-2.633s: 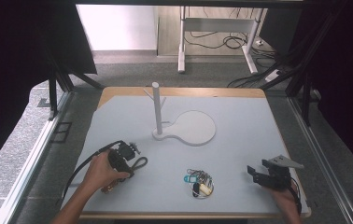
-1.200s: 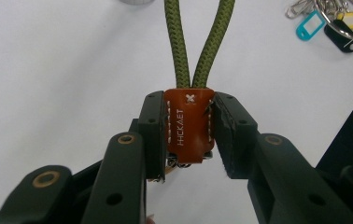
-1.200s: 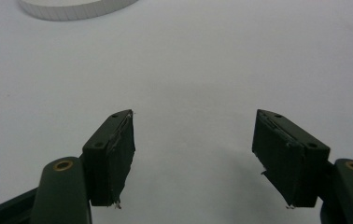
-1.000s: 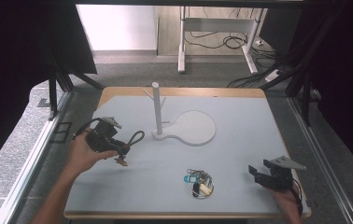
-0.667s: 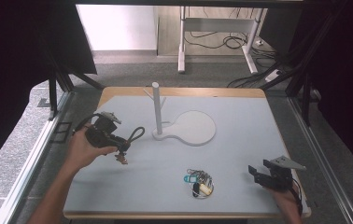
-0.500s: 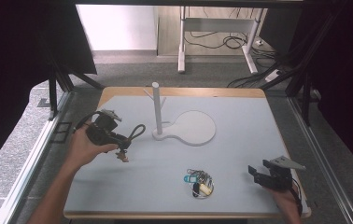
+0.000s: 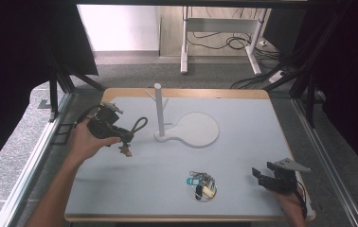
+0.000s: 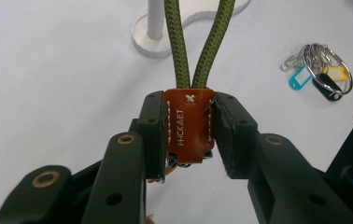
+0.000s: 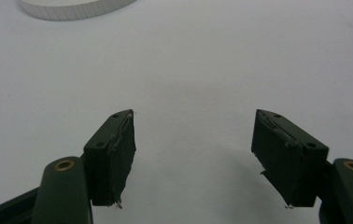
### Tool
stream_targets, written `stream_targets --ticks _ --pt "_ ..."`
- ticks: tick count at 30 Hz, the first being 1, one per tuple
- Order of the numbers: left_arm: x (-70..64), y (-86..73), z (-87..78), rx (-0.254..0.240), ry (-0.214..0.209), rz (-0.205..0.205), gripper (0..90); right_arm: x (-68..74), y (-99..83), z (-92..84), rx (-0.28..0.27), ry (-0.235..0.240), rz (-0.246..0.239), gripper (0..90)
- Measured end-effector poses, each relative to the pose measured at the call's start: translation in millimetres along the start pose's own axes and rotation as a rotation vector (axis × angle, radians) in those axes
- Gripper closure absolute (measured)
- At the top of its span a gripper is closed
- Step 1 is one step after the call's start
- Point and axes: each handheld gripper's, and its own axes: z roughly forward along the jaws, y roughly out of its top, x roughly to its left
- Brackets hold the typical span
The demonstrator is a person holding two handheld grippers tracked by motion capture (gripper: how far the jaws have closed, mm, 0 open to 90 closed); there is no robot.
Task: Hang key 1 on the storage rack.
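Note:
My left gripper (image 7: 121,136) hovers over the table's left side, shut on a brown leather tab (image 8: 188,126) of a keychain. Its olive-green rope loop (image 7: 139,124) sticks out toward the white stand's post (image 7: 158,111), and small keys (image 7: 125,152) dangle under the jaws. In the left gripper view the rope (image 8: 177,46) runs up from between the left gripper (image 8: 188,135) jaws. My right gripper (image 7: 261,178) rests at the front right, open with nothing between its fingers, as the right gripper (image 9: 193,154) view confirms.
The white stand's flat round base (image 7: 196,130) lies mid-table right of the post. A bunch of rings with coloured key tags (image 7: 201,182) lies near the front middle, also seen as the key bunch (image 8: 317,70). A wooden table edge (image 7: 182,92) runs along the back.
My left hand has carried the keychain from the front left area back and upward, then drifted slightly toward the stand. The right gripper has stayed still.

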Motion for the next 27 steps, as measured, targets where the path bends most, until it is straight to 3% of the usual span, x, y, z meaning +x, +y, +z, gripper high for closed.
stream_targets --ticks 27 --pt "15.7 22.9 -9.7 -0.048 -0.017 -0.044 66.2 -1.2 -1.3 1.9 0.01 0.003 0.005 30.1"
